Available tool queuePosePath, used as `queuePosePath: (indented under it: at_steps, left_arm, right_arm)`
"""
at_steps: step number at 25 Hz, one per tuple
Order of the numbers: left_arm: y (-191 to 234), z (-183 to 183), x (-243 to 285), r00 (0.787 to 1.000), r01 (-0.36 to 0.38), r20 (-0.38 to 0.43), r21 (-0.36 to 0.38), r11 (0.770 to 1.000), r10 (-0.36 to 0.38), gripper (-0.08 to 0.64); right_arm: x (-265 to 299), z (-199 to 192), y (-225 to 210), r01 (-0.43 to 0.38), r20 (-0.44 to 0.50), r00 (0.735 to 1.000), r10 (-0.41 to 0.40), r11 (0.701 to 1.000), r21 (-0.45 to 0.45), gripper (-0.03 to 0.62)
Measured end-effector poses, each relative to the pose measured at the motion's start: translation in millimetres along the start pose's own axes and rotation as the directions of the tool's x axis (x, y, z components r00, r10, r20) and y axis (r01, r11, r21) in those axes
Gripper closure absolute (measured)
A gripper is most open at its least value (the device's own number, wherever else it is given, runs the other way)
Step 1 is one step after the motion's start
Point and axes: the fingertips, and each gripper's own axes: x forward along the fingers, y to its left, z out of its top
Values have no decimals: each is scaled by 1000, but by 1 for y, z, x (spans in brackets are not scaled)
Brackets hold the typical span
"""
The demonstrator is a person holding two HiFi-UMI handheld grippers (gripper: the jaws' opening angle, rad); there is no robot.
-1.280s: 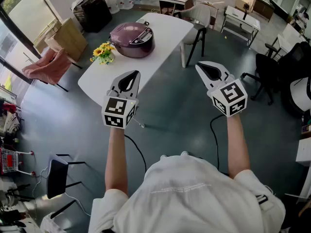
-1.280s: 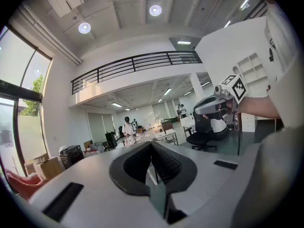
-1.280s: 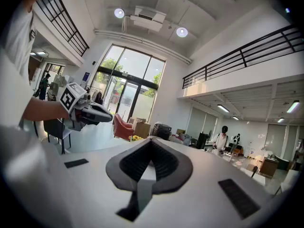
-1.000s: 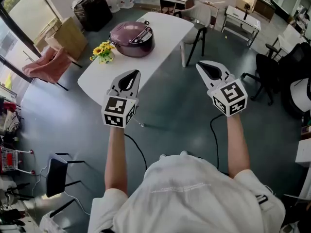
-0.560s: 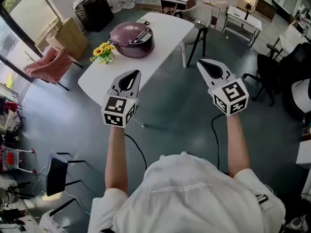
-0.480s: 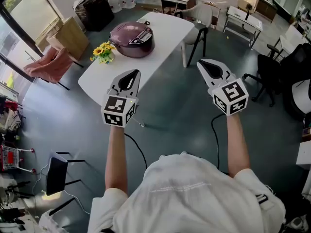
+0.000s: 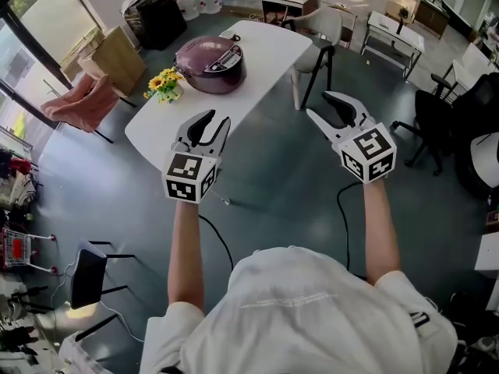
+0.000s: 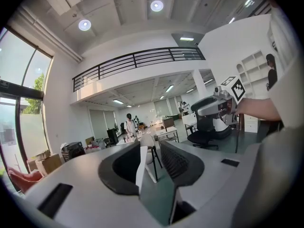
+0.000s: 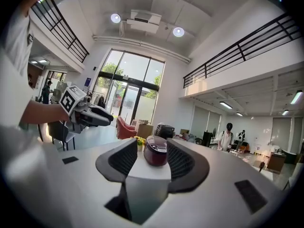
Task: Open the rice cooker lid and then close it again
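The purple rice cooker point(image 7: 210, 62) stands with its lid down on the white table point(image 7: 265, 44), far ahead of both grippers. In the right gripper view the rice cooker point(image 9: 156, 151) shows between the jaws but a long way off. My left gripper point(image 7: 215, 118) hangs in mid-air near the table's front edge. Its jaws have just been opening and nothing is between them. Over the floor to the right, my right gripper point(image 7: 321, 104) has also just been opening and stands wide, holding nothing. The left gripper point(image 8: 151, 148) faces the open hall.
Yellow flowers point(image 7: 165, 84) sit on the table left of the cooker. A white chair point(image 7: 318, 28) stands at the table's right side. A pink chair point(image 7: 78, 104) and a cardboard box point(image 7: 117, 57) are at the left, black office chairs point(image 7: 440, 104) at the right.
Both grippers' jaws were shut in the earlier frames and now stand apart. Both hands have drifted slightly towards the table. The cooker has not moved.
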Motion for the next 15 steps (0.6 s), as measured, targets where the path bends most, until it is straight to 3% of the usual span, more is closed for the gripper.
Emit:
queuePosePath:
  at_steps: [15]
  left_arm:
    - [-41,6,15,999,-36,-19,-20,999,36,411]
  right_arm:
    - [-33,-18,-31,-30,34,999,30,999,12,364]
